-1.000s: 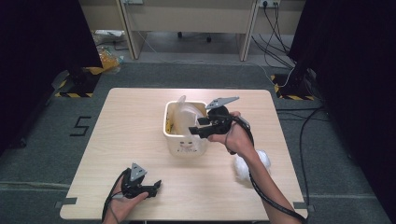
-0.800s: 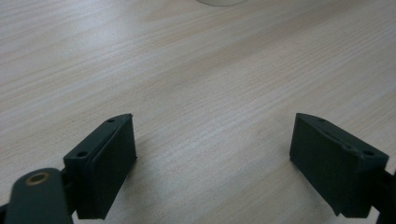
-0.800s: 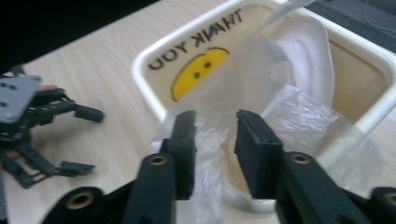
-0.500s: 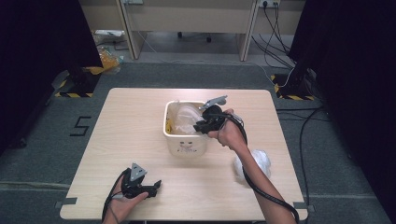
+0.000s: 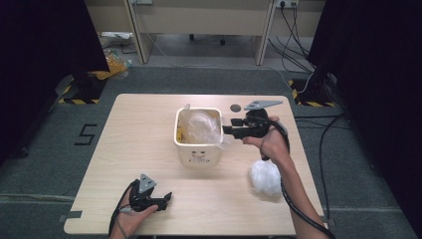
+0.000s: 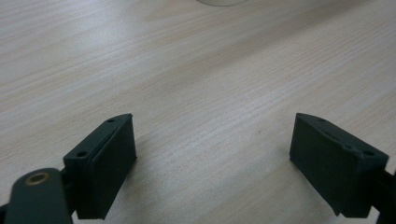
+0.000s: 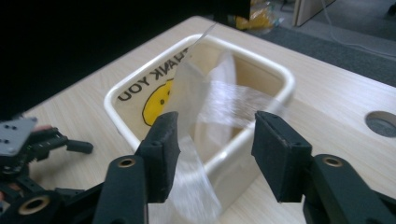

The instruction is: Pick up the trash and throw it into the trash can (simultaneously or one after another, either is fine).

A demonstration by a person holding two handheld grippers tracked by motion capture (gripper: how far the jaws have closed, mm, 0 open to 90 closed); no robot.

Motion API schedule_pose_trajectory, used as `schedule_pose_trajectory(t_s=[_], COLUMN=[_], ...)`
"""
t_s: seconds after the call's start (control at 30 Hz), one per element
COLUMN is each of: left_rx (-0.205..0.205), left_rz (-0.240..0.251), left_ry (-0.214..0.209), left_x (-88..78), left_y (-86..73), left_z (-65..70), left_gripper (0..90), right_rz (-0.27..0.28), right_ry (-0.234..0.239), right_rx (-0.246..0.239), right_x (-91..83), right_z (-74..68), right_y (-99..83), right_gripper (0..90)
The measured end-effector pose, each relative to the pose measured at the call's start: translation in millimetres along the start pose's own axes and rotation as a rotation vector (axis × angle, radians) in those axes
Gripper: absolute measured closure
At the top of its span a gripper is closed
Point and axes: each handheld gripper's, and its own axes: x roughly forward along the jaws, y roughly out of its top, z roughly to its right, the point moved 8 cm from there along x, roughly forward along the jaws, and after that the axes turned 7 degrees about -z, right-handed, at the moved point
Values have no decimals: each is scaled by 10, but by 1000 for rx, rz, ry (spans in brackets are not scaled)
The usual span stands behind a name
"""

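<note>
The right gripper (image 7: 212,149) has just been opening, its fingers (image 7: 164,140) half-wide astride the clear bag (image 7: 205,107) draped over the bin (image 7: 280,77) rim, unpinched; the left gripper (image 6: 212,163), fingers wide, idles on the desk (image 6: 201,70).

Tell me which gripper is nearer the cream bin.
Right. The right gripper sits at the cream bin's right rim, beside the clear plastic bag; the left gripper rests near the table's front edge.

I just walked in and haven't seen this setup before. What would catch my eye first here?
A cream bin with a smiley face stands mid-table, a clear plastic bag spilling over its rim. The right claw sits at the bin's right side, its jaws having just been opening astride the bag film. A crumpled white bag lies nearer the front right.
</note>
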Motion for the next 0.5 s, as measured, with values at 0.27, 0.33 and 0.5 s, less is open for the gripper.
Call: schedule_pose_trajectory(t_s=[0.27, 0.33, 0.5], left_rx=[-1, -1, -1], left_rz=[-2, -1, -1], left_ry=[2, 1, 1], left_x=[0, 0, 0], left_y=[-1, -1, -1], left_z=[0, 0, 1], left_gripper=[135, 135, 135], right_rz=[22, 30, 31], right_ry=[-42, -55, -86], right_rx=[50, 68, 82], right_x=[-280, -302, -321], right_z=[177, 230, 283], right_y=[-455, -590, -746], right_gripper=[441, 431, 418])
